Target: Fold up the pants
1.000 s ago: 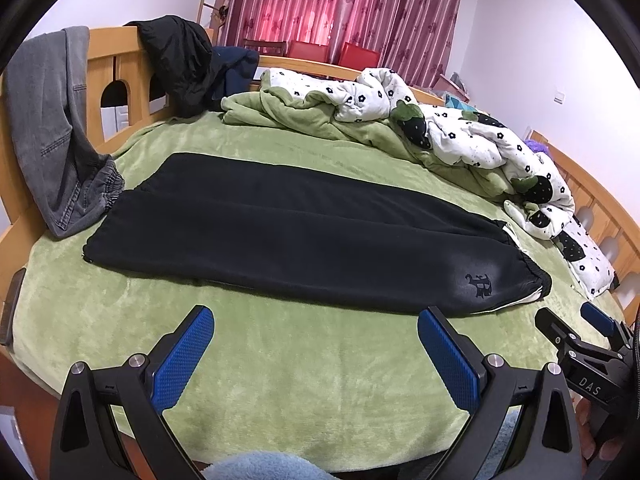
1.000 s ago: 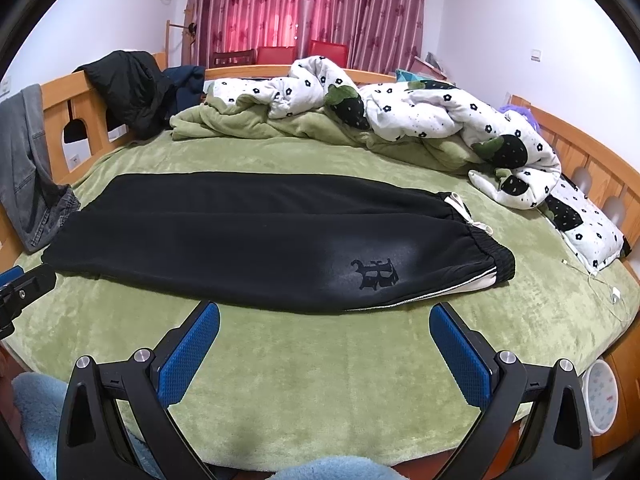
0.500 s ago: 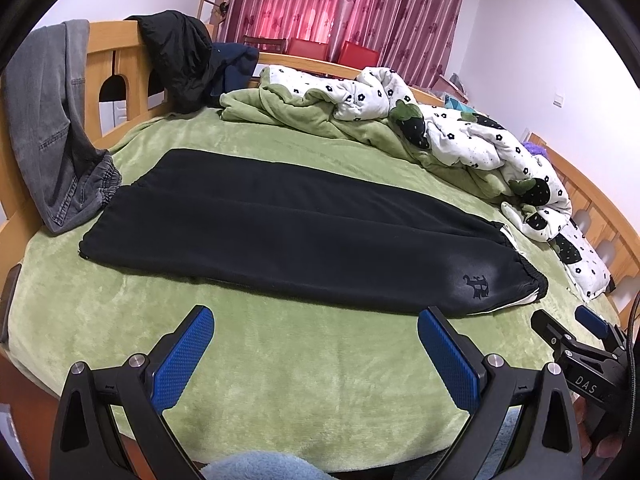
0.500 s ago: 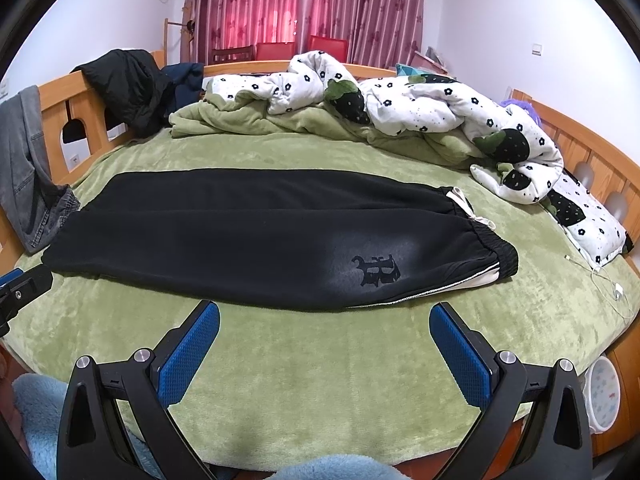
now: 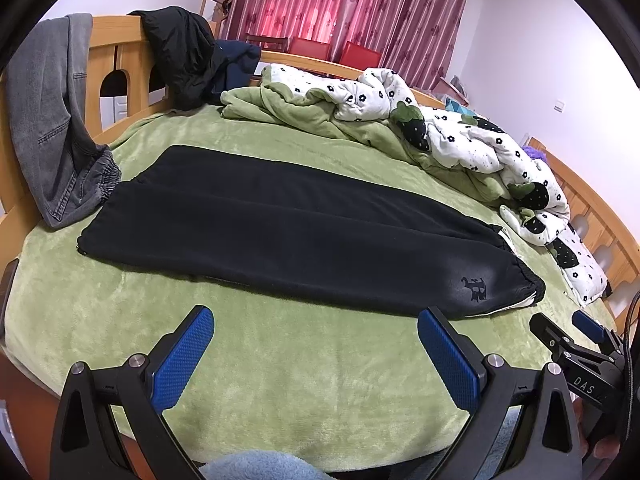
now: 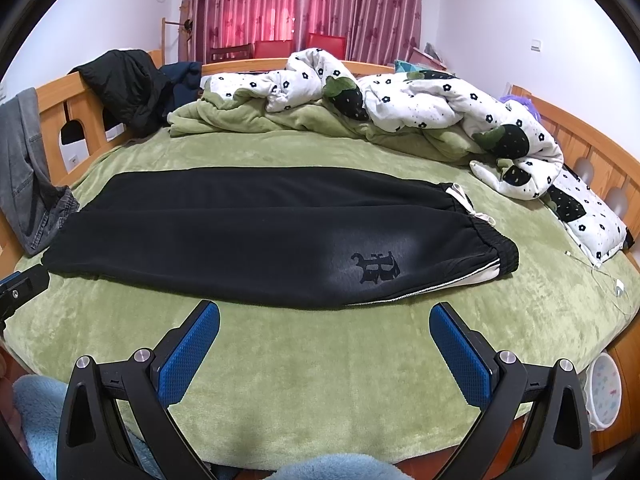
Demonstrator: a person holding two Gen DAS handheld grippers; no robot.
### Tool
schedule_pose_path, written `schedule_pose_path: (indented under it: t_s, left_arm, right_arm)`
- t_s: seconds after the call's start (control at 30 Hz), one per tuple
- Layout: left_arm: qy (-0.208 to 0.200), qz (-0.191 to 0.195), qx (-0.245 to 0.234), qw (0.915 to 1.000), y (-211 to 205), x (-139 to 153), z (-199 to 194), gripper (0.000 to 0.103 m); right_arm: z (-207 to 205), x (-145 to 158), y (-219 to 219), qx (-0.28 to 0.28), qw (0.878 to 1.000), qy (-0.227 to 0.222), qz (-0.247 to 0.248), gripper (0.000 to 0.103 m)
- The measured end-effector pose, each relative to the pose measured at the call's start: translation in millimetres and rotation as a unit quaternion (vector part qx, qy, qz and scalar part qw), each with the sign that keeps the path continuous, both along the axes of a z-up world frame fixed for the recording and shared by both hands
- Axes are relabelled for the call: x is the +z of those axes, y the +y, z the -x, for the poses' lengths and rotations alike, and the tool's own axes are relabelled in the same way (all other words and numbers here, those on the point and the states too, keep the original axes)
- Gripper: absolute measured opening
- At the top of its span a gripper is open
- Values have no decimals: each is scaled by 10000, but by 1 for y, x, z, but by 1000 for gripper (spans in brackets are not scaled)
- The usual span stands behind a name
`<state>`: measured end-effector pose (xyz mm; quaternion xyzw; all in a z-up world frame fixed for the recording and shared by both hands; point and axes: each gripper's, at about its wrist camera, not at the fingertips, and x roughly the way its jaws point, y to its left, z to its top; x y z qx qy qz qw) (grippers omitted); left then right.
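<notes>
Left to right across the bed (image 5: 280,356): grey jeans (image 5: 52,128) hang over the wooden bed frame (image 5: 120,36) at far left, their elastic hem resting on the green blanket just beside the leg end of the black pants (image 5: 280,232). A black jacket (image 5: 180,60) drapes over the frame behind them. The pants lie flat, already folded lengthwise with one leg over the other, leg cuffs at left and waistband at right; a dark emblem (image 6: 375,267) sits near the waistband, with a white drawstring (image 6: 476,214) showing at its far edge. A crumpled floral quilt (image 6: 420,108) lies beyond the pants, toward the right. The left gripper (image 5: 316,340) hovers over the blanket short of the pants, jaws spread wide, holding nothing. The right gripper (image 6: 324,334) does likewise near the waistband end, jaws equally apart.
</notes>
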<state>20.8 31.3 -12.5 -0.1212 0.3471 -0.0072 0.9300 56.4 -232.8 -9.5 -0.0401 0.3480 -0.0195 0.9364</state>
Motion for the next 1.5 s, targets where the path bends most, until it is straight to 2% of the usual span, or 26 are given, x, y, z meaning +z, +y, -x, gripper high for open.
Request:
schedule_pose_path:
  t_s: [0.3,0.47,0.57,0.7,0.8,0.9,1.03,1.17,1.27,1.3,1.37,1.43,1.5]
  left_arm:
    - [8,-1,11,10000,0,0,0,103]
    - [147,0,7,9999,0,-4,-3,103]
    - [149,-48,-1,9999,-1,-3,-5,103]
    - [109,-328,185,9992,1,13,-4,103]
    - [-119,-419,299,9986,13,35,0,103]
    - [-203,-254,198,9993,33,53,-3,103]
    - [-353,-32,535,9979,66,61,-14,103]
    - [-300,-49,1045,9941,96,34,-29,103]
    - [87,26,1320,9912,118,-3,-48,101]
    - [250,128,1351,9904,125,-15,-55,101]
    - [599,393,1326,9886,135,-41,-69,92]
    - [809,424,1254,9879,139,-58,-79,92]
    - [904,346,1108,9891,137,-74,-86,92]
  right_arm:
    - [-1,1,-1,-7,10000,5,-7,103]
    - [-1,-3,-8,61,9999,97,-89,103]
    - [4,1,-17,-96,9998,6,-158,103]
    - [11,15,-30,-247,9989,-153,-381,103]
    - [10,28,-37,-342,9986,-193,-350,103]
    - [8,34,-43,-201,9991,-246,-279,103]
    - [0,30,-61,-344,9986,-365,-153,103]
    - [-18,14,-89,-416,9977,-396,-347,103]
    - [-36,-9,-109,-536,9979,-198,-304,102]
    - [-42,-17,-113,-515,9982,-111,-302,100]
    - [-56,-37,-125,-538,9983,74,-233,95]
    - [-67,-55,-134,-619,9979,185,-100,91]
    - [-77,-68,-143,-621,9973,334,-223,88]
